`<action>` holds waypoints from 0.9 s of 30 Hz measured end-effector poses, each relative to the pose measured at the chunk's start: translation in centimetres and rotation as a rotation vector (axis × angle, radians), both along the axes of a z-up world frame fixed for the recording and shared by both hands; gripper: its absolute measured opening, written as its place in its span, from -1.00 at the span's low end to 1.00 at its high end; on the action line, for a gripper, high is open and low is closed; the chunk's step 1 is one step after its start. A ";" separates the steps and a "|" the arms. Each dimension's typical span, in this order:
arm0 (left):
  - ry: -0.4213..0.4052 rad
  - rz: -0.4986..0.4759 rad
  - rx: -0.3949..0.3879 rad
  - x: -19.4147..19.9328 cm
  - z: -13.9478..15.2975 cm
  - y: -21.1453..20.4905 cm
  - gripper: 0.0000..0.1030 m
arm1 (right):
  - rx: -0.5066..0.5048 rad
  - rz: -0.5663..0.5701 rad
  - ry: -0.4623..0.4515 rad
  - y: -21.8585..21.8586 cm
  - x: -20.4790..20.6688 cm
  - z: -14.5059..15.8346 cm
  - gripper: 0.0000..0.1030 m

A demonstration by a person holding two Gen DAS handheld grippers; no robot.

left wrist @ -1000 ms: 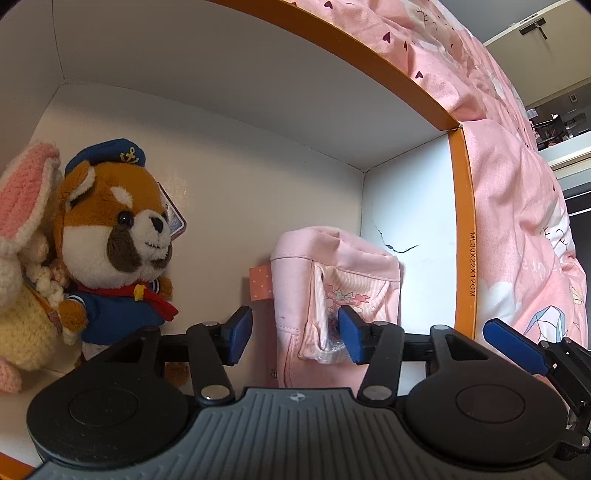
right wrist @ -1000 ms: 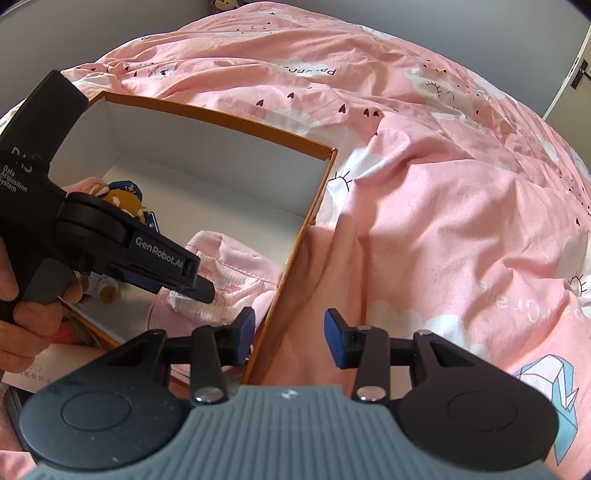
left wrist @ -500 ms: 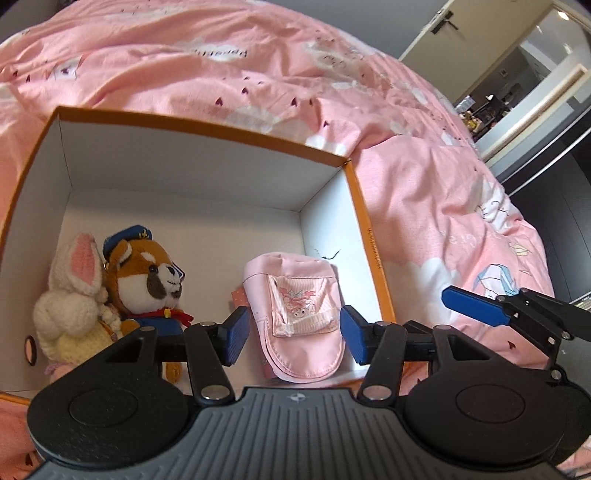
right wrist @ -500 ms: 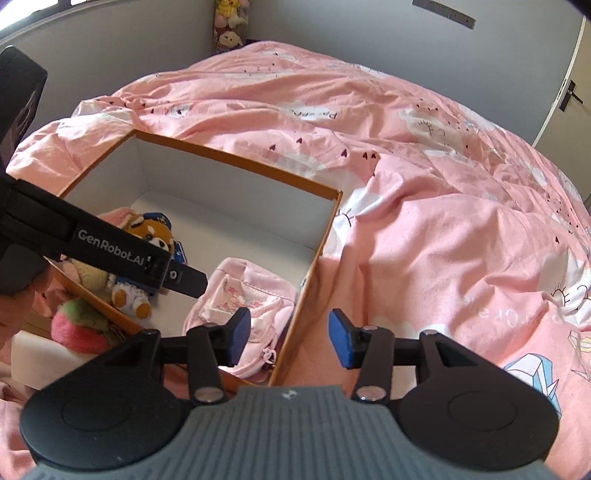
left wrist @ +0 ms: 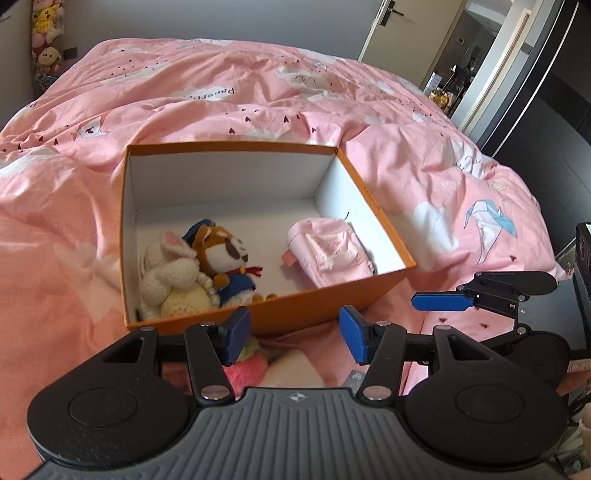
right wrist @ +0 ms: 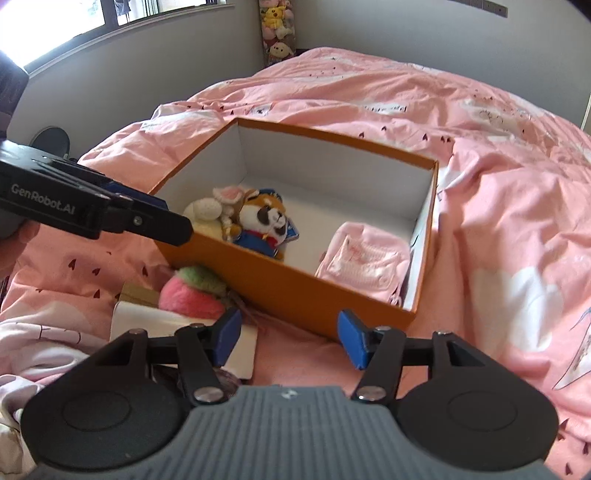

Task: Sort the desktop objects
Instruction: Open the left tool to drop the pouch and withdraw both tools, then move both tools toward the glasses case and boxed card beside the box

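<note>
One window (right wrist: pixel 110 14), right view only

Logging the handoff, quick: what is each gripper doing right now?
Left gripper: open, nothing between its fingers.
Right gripper: opening, nothing between its fingers.

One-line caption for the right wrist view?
Open right gripper faces orange box holding two plush toys and pink hat.

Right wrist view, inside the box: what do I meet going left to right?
Crocheted bunny → red panda plush in the sailor outfit → bare box floor → pink cap against the right wall.
</note>
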State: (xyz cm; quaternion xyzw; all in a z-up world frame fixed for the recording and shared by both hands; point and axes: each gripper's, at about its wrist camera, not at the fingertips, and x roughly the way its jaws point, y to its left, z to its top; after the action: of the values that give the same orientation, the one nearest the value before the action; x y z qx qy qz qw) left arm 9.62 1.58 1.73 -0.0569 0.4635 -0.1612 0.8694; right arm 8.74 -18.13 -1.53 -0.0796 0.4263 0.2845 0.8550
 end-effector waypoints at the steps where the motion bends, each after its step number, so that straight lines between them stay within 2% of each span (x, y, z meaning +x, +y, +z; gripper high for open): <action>1: 0.012 -0.001 0.015 -0.4 -0.4 0.3 0.22 | 0.001 -0.005 0.020 0.1 -0.2 -0.6 0.19; 4: 0.059 0.019 0.076 -1.2 -2.1 1.4 0.25 | 0.002 -0.028 0.083 0.3 -0.4 -2.5 0.18; 8: 0.135 0.058 0.102 -2.2 -4.3 2.8 0.29 | -0.004 -0.082 0.184 -0.2 -0.4 -5.2 0.19; 12: 0.185 0.149 0.061 -3.4 -6.1 4.1 0.29 | 0.013 -0.137 0.290 -0.9 -0.5 -7.7 0.20; 16: 0.236 0.207 0.002 -4.3 -7.3 5.0 0.29 | 0.040 -0.168 0.357 -1.4 -0.3 -9.0 0.29; 20: 0.264 0.239 0.009 -4.7 -7.9 5.6 0.29 | 0.049 -0.172 0.416 -1.4 0.1 -10.0 0.33; 23: 0.276 0.253 -0.017 -5.2 -8.2 6.0 0.29 | 0.060 -0.179 0.454 -1.4 0.2 -10.9 0.36; 27: 0.255 0.211 -0.008 -5.6 -7.3 5.5 0.29 | 0.095 -0.169 0.483 -1.4 0.5 -11.8 0.50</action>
State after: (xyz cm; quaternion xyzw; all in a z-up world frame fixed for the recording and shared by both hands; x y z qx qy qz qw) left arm 4.00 7.04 -5.61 -0.1288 0.5607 -0.0623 0.8155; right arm 9.23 -19.50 -13.31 0.0667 0.6093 0.2426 0.7519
